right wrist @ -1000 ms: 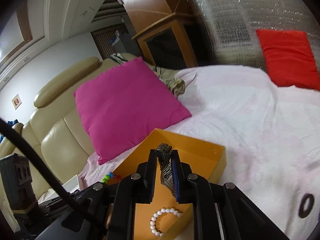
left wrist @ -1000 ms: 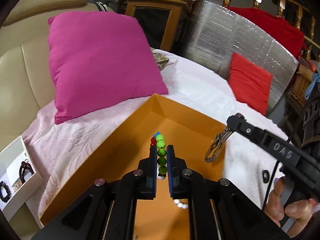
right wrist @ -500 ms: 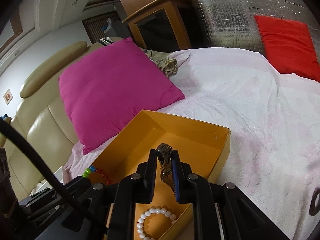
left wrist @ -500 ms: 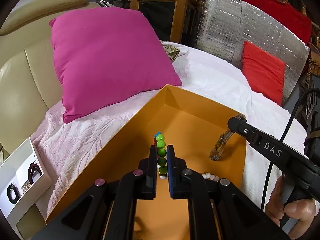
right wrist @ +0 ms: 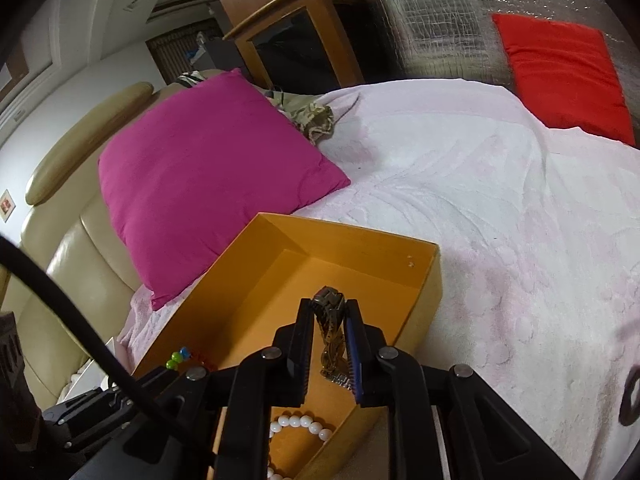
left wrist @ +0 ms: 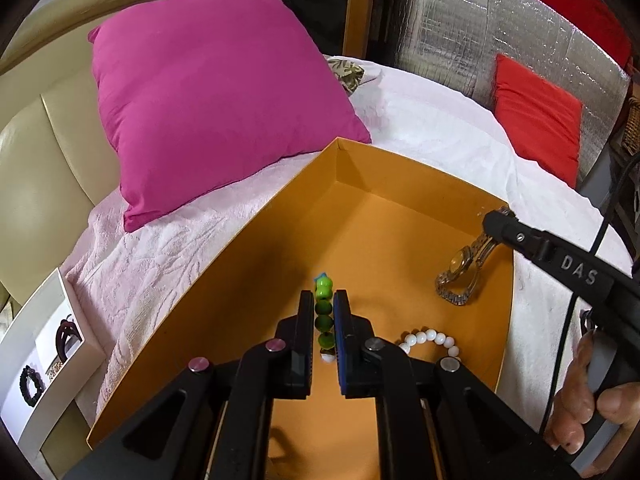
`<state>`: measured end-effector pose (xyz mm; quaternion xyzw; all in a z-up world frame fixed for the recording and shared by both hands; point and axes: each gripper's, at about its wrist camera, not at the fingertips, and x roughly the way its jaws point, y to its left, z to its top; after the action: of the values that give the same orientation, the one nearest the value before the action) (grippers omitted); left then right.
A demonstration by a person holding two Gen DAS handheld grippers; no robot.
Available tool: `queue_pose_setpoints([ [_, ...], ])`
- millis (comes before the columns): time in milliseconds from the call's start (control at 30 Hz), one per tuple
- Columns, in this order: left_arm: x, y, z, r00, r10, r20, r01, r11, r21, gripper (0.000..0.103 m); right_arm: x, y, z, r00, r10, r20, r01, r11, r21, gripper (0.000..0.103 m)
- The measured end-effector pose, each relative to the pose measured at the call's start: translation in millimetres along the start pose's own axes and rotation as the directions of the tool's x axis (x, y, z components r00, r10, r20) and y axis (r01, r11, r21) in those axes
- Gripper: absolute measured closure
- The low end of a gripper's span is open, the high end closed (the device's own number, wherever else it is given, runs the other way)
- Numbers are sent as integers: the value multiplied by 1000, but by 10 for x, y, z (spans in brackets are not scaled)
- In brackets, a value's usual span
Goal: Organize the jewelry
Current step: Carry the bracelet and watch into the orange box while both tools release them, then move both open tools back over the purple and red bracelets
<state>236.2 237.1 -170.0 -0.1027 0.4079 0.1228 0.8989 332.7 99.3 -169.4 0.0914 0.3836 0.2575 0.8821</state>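
An orange box (left wrist: 240, 240) lies open on a pale pink blanket. My left gripper (left wrist: 324, 294) hangs low inside it, shut on a string of green beads (left wrist: 324, 312) whose coloured end (right wrist: 180, 356) pokes out past the fingertips. From the right, my right gripper (left wrist: 494, 220) reaches over the box's right wall. A metal watch (left wrist: 460, 276) hangs from it, and the watch's lower loop rests on the box floor. In the right wrist view the watch band (right wrist: 332, 328) stands between the fingers of the right gripper (right wrist: 330, 304), whose jaws are opening. A white bead bracelet (left wrist: 430, 338) lies on the floor nearby.
A magenta pillow (left wrist: 216, 112) leans on a beige sofa (left wrist: 36, 152) behind the box. A red cushion (left wrist: 536, 120) stands at the far right. Left of the bed sits a white box (left wrist: 44, 356) holding dark bracelets. A hand (left wrist: 580, 420) grips the right tool. A dark ring (right wrist: 630, 396) lies on the blanket.
Both grippers have sunk into the orange box and tilted further down. The watch, hanging free before, now touches the box floor. The white bracelet has come into fuller view.
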Motion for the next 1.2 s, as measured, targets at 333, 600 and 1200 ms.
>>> queue_pose_setpoints([
  [333,-24,-55,31,1000,15,27,-15,1000,7,55,-163,-247,28,999,27,28,-30,996,85,84],
  [600,-67,-116,62,997,26,68,-27,1000,13,53,-497,-464,114,990,59,124,-74,990,117,70],
  [1200,-373,-1149,-76,981,-82,175,44,977,211,48,-1921,-1714,-644,979,-148,139,117,972,205,70],
])
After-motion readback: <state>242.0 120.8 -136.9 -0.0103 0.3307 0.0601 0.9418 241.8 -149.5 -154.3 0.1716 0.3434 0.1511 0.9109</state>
